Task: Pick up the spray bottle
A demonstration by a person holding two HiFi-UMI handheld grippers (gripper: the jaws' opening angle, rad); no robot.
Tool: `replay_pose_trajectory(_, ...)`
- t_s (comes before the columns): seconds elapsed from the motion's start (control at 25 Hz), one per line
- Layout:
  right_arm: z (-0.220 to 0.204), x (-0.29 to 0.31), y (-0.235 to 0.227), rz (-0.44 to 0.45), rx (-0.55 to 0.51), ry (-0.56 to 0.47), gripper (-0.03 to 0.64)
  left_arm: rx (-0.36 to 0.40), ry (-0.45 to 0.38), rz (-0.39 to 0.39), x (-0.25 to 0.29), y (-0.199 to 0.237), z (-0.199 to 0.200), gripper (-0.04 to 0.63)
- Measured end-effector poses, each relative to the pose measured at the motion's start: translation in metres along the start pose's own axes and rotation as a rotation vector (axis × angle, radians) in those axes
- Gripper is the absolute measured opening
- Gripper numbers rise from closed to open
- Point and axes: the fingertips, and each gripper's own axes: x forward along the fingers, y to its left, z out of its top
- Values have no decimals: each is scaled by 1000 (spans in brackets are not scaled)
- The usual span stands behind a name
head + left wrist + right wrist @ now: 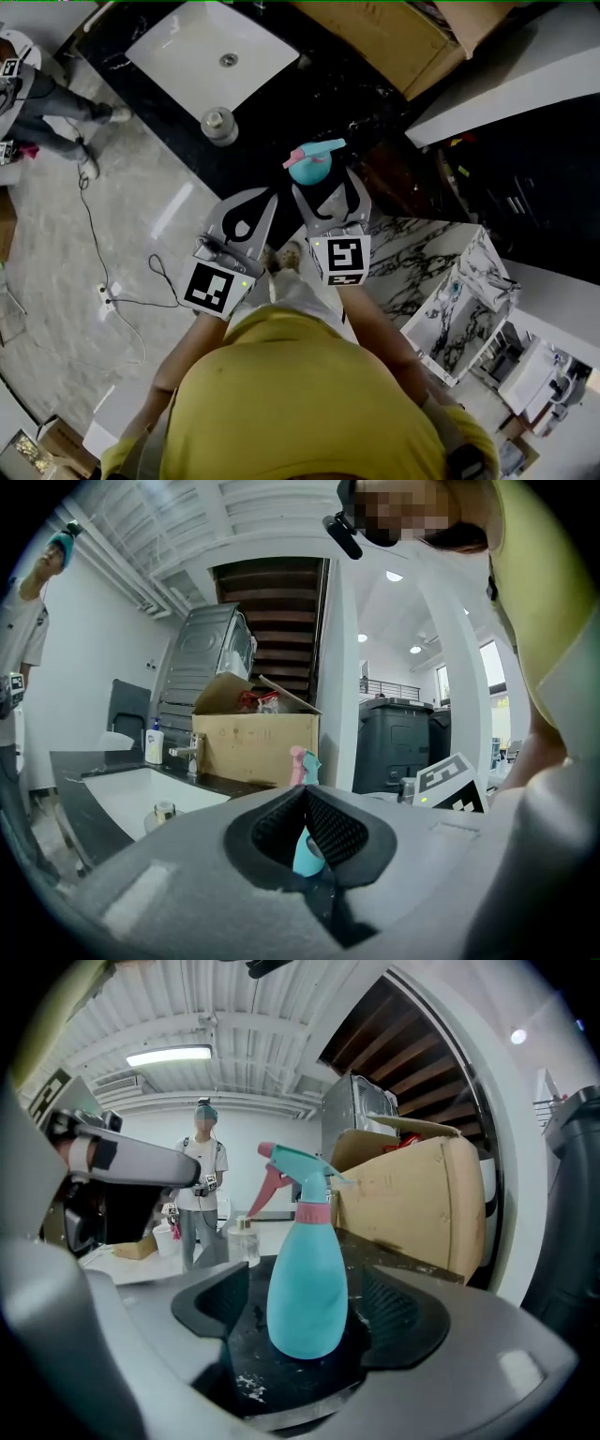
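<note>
- While the right gripper (pixel 328 192) stands open, the turquoise spray bottle (pixel 307 1283) sits centre-frame between its jaws, with clear gaps on both sides.
- Left gripper (pixel 305 794), just left of it, is closed and empty.

A washroom: black marble counter (pixel 298 131), white sink (pixel 184 58), tap (pixel 190 753).

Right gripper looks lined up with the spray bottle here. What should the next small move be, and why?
Probably close the right gripper on the spray bottle. The bottle stands upright on the dark countertop between the open jaws, with a gap showing on either side of its body, so nothing grips it yet and lifting now would leave it behind.
</note>
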Motion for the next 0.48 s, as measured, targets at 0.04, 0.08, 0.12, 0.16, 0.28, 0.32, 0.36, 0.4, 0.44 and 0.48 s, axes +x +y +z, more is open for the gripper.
replay_pose_trajectory(0.04, -5, 4, -1, -1, 3, 12, 367, -3, 6, -4, 2, 0, -2, 2)
replay_pose_trajectory(0.08, -9, 9, -1, -1, 8, 21, 380, -6, 10, -7, 3, 0, -4, 2)
replay_pose_trajectory(0.12, -12, 13, -2, -2, 14, 28, 387, -8, 14, -11, 4, 0, -5, 2)
replay_pose_trajectory(0.16, -14, 17, -2, -3, 20, 34, 391, -9, 17, -14, 5, 0, -6, 2)
replay_pose_trajectory(0.28, -20, 27, -5, -5, 37, 51, 396, -8, 24, -19, 7, 0, -8, 2)
replay_pose_trajectory(0.32, -21, 30, -5, -5, 41, 55, 394, -8, 28, -18, 8, 0, -9, 2)
replay_pose_trajectory(0.36, -22, 33, -5, -6, 44, 58, 395, -9, 32, -16, 7, 1, -10, 2)
replay_pose_trajectory(0.4, -23, 35, -5, -7, 47, 60, 394, -11, 37, -13, 7, 2, -11, 2)
replay_pose_trajectory(0.44, -24, 38, -5, -8, 49, 62, 394, -14, 41, -10, 5, 4, -12, 2)
replay_pose_trajectory(0.48, -24, 40, -5, -9, 49, 63, 394, -17, 44, -7, 4, 6, -13, 2)
